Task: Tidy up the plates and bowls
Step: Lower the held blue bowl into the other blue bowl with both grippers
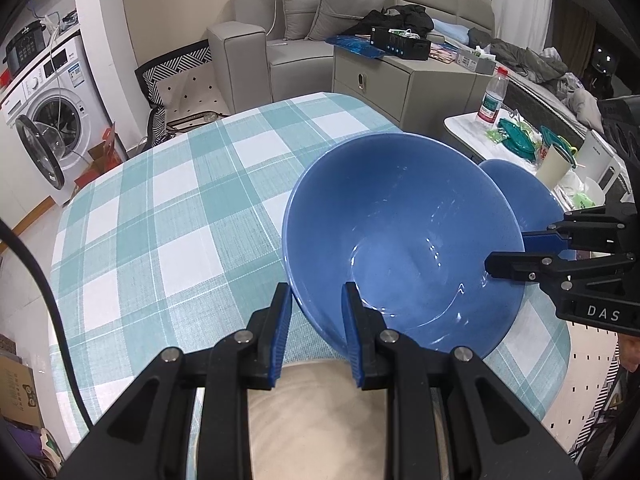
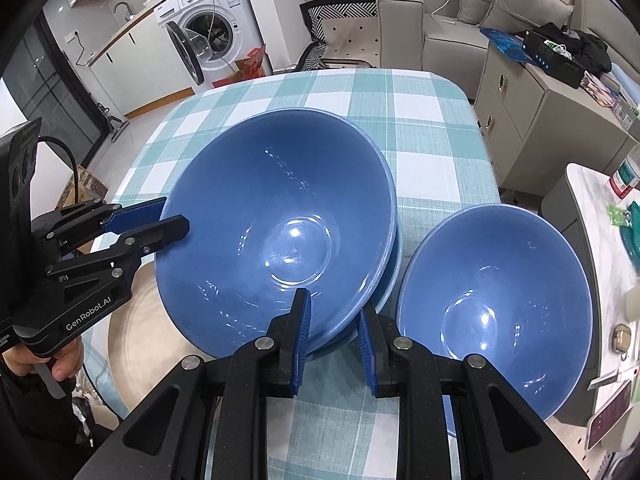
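Both your left gripper (image 1: 316, 328) and right gripper (image 2: 334, 340) clamp opposite rims of the large glossy blue ceramic bowl (image 2: 276, 236); the smaller blue bowl (image 2: 496, 308) sits just right.

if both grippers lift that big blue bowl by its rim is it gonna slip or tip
The big blue bowl looks glazed and glossy, so probably slippery under the thin fingers. It appears rigid, likely ceramic, so fairly heavy and chippable. It seems tilted on another bowl's rim, so it may rock.

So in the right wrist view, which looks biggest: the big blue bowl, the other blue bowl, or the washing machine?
1. Big blue bowl
2. Other blue bowl
3. Washing machine; it only looks smallest because it is far away.
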Action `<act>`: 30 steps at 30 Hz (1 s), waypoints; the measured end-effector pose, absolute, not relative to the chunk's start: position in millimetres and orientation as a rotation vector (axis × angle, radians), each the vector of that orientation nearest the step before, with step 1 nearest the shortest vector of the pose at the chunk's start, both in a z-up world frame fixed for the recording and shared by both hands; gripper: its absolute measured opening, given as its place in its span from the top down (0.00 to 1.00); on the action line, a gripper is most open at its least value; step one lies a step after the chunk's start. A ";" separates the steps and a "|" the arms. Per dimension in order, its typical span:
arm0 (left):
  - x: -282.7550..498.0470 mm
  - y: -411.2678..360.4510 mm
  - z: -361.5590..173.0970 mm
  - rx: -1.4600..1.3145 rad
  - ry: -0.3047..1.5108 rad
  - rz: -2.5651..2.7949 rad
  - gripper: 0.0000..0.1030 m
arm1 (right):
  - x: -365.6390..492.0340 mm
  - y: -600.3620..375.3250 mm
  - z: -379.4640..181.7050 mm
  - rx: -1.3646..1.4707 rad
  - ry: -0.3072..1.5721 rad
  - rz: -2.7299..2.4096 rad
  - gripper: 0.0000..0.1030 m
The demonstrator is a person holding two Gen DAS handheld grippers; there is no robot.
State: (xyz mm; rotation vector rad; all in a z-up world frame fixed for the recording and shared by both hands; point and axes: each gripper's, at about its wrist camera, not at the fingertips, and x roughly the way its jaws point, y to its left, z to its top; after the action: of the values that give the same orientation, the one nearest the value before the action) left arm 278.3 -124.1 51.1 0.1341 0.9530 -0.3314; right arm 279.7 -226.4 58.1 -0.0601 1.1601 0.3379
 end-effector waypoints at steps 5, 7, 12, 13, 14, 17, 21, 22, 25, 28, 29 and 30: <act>278.4 -126.1 51.1 0.141 0.960 -0.331 0.78 | 281.2 -227.8 56.6 -0.045 1.182 0.340 0.78; 278.3 -126.8 50.0 0.145 0.963 -0.331 0.78 | 282.2 -228.3 56.0 -0.044 1.188 0.338 0.77; 279.2 -128.1 47.9 0.158 0.975 -0.337 0.78 | 285.5 -230.3 54.2 -0.031 1.209 0.336 0.77; 279.7 -128.4 47.4 0.158 0.979 -0.338 0.77 | 286.3 -230.7 53.7 -0.026 1.215 0.335 0.77; 280.2 -128.7 46.5 0.161 0.983 -0.339 0.78 | 287.2 -230.9 53.1 -0.024 1.217 0.333 0.77; 280.8 -129.3 45.2 0.165 0.987 -0.340 0.77 | 289.4 -231.7 52.1 -0.022 1.221 0.332 0.77; 281.4 -129.9 43.8 0.167 0.993 -0.341 0.77 | 288.9 -230.5 52.4 -0.029 1.228 0.329 0.77; 281.5 -129.8 43.9 0.168 0.994 -0.341 0.77 | 288.5 -229.8 52.8 -0.032 1.229 0.329 0.76; 281.5 -129.7 43.6 0.168 0.995 -0.342 0.77 | 288.6 -228.5 52.9 -0.042 1.231 0.331 0.75; 281.9 -128.9 42.5 0.157 1.004 -0.354 0.77 | 288.4 -226.8 52.9 -0.061 1.228 0.323 0.74; 281.7 -129.0 42.0 0.155 1.006 -0.361 0.77 | 287.6 -225.7 53.0 -0.077 1.225 0.319 0.72; 281.5 -129.4 41.4 0.154 1.008 -0.369 0.77 | 286.7 -224.0 52.7 -0.105 1.221 0.311 0.71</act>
State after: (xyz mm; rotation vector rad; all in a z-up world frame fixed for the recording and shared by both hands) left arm 281.5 -129.4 41.4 0.1542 1.0084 -0.3692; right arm 286.7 -224.0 52.7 -0.1051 1.2210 0.3115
